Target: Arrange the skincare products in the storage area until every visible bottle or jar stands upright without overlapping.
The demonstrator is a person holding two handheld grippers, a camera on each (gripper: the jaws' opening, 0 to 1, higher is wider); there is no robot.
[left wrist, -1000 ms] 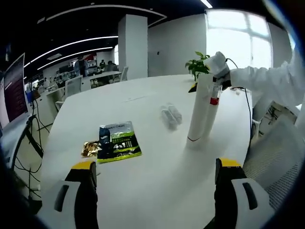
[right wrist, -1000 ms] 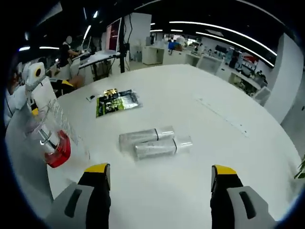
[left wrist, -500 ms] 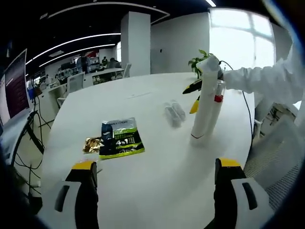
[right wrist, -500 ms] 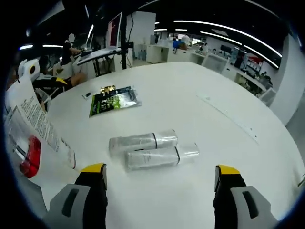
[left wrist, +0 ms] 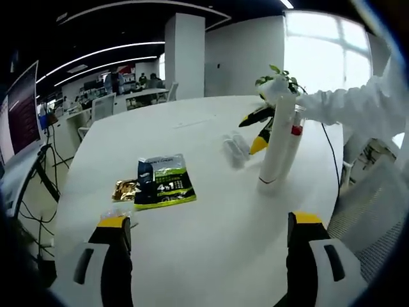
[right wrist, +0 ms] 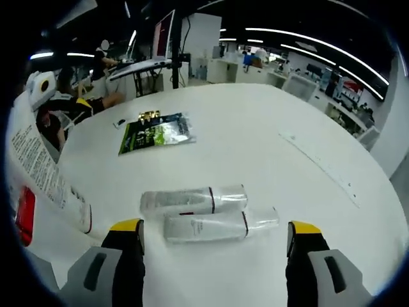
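1. I hold the left gripper point(left wrist: 206, 256) low over the near edge of the white bench point(left wrist: 192, 211); its jaws are spread wide with nothing between them.
2. The right gripper point(right wrist: 214, 265) hovers just short of two clear bottles point(right wrist: 204, 212); its jaws are spread as well, and empty.
3. In the right gripper view, the two clear bottles lie on their sides, side by side and touching along their length, caps toward the right of that view. Each has a dark band where the cap meets the body.
4. In the left gripper view the same pair sits toward the far side of the bench, small and blurred.
5. A tall white tube point(left wrist: 275, 144) stands upright on the bench near its right edge in the left gripper view. Pressed against it is a clear bottle with a red part point(left wrist: 293, 137), also upright. I cannot tell whether the two overlap at the base.
6. In the right gripper view the tall white tube leans in large at the left edge, printed text on its side, a red patch beside it.
7. A green and black sachet point(left wrist: 163, 187) lies flat toward the bench's left side, with a gold packet point(left wrist: 124, 190) touching its left edge.
8. A white sleeve point(left wrist: 358, 105) reaches in from the right of the left gripper view, behind the tube.
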